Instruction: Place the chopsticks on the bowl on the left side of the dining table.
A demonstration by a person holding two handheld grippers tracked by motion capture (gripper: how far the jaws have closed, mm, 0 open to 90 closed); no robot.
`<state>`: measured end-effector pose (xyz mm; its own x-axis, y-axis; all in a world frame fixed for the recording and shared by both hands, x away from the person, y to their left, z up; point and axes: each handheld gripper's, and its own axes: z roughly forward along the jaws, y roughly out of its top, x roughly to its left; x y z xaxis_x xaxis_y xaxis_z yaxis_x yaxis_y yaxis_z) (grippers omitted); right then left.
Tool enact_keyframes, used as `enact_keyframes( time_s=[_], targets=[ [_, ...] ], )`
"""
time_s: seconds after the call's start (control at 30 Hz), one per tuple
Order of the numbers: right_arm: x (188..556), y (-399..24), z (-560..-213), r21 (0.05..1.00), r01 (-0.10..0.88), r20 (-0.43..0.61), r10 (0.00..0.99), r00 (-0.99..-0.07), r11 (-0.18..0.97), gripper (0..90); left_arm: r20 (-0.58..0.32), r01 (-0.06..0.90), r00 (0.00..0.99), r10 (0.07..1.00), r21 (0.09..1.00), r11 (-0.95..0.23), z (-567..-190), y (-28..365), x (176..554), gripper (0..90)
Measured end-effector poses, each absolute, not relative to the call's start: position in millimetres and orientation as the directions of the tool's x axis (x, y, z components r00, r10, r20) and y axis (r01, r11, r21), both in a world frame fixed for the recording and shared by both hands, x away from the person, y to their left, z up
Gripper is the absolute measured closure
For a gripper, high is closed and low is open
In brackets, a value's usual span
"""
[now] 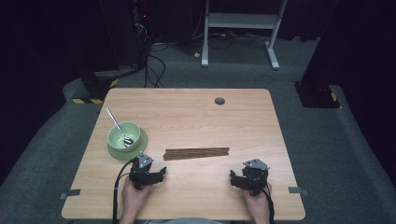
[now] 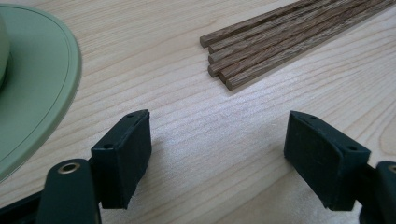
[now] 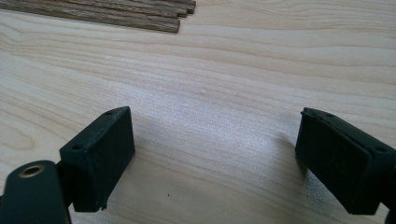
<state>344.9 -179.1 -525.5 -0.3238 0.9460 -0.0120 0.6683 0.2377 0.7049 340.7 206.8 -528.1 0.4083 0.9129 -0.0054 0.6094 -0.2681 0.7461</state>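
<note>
A bundle of several dark wooden sticks (image 1: 196, 153) lies flat across the middle of the light wood table (image 1: 196, 116). A green bowl (image 1: 123, 136) with a metal spoon (image 1: 116, 125) in it stands on a green plate (image 1: 140, 145) at the left. My left gripper (image 1: 161, 173) rests near the front edge, just below the plate, open and holding nothing. In the left gripper view the sticks' ends (image 2: 219, 58) lie ahead and the plate rim (image 2: 51, 93) is at the left. My right gripper (image 1: 235, 179) rests at the front right, open; the sticks' end (image 3: 173, 23) lies ahead of it.
A round cable hole (image 1: 219, 101) sits near the table's far edge. Tape tabs mark the front corners (image 1: 70, 193). Beyond the table a white metal frame (image 1: 240, 28) stands on the grey floor, with cables and dark equipment to the left.
</note>
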Motion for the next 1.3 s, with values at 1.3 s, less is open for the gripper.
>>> enact_keyframes(
  time_s=[1.3],
  targets=[
    [343.9, -178.3, -525.3, 0.709, 0.662, -0.018, 0.945, -0.326, 0.242, 14.1, -0.052, 0.607, 0.46, 0.887, 0.747, -0.271, -524.9, 208.0, 340.7, 16.5]
  ],
)
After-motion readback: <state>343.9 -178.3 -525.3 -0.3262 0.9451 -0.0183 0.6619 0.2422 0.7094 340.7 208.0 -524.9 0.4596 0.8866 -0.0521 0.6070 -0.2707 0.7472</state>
